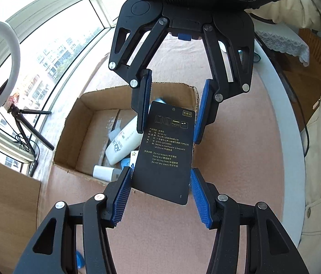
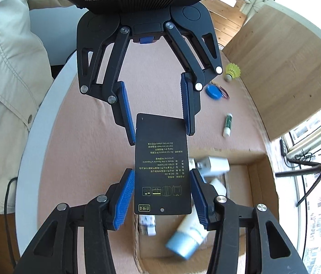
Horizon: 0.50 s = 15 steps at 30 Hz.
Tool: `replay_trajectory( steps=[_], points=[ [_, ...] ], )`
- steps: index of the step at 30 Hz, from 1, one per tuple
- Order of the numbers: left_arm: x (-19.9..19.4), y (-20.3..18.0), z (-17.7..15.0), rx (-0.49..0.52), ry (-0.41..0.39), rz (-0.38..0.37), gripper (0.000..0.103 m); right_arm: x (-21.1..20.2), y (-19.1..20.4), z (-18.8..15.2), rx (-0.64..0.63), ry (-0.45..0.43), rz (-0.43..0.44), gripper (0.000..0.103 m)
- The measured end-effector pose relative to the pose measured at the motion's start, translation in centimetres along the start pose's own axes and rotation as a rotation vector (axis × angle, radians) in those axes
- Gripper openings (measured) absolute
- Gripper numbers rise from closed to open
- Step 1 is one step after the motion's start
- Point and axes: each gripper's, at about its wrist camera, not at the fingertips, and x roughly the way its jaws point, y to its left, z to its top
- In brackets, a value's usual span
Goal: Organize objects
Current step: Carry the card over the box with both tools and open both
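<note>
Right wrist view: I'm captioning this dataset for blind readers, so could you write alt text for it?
Two facing tools flank a black card printed with care instructions, above an open cardboard box holding a white tube. A green-and-white stick, blue disc and yellow shuttlecock lie on the pink table.

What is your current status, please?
Left gripper and right gripper both around black card, jaws apart. Card over cardboard box. Nothing in the way.

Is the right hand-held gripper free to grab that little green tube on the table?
Probably not yet: a black card fills the right hand-held gripper. The green tube itself lies in the open.
</note>
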Motion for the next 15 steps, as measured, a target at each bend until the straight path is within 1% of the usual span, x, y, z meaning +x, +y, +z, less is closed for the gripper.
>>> replay_trajectory(
  steps=[4,5,6,7,9,10,11,12,13,15],
  points=[
    [1.1,-0.3,1.8,0.001,0.014,-0.013,0.055,0.0,-0.5,-1.5,0.002,-0.014,0.003,0.045],
    [1.4,-0.2,2.1,0.002,0.017,-0.013,0.055,-0.5,-0.2,-2.3,0.004,-0.018,0.002,0.045],
    [1.6,-0.2,2.4,0.003,0.020,-0.008,0.055,-0.6,-0.3,-2.6,0.005,-0.020,-0.001,0.045],
    [1.8,-0.2,2.5,0.003,0.023,0.013,0.056,-0.6,-0.4,-2.8,0.004,-0.021,-0.011,0.045],
    [2.1,0.0,2.8,-0.027,0.024,0.058,0.065,-0.5,-0.6,-3.3,0.013,-0.017,-0.061,0.045],
    [2.0,0.0,2.8,-0.037,0.025,0.094,0.076,-0.5,-0.6,-3.6,0.032,-0.009,-0.063,0.046],
    [1.9,-0.1,2.7,-0.039,0.022,0.143,0.085,-0.5,-0.5,-3.8,0.041,0.002,-0.055,0.046],
    [1.7,-0.1,2.4,-0.046,0.016,0.176,0.087,-0.5,-0.3,-4.0,0.038,0.007,-0.059,0.049],
    [1.4,-0.1,2.1,-0.061,0.014,0.186,0.089,-0.6,-0.2,-4.2,0.041,0.009,-0.066,0.050],
    [1.1,0.0,1.2,-0.098,0.016,0.197,0.089,-0.7,-0.3,-4.4,0.067,0.016,-0.079,0.051]
  ],
)
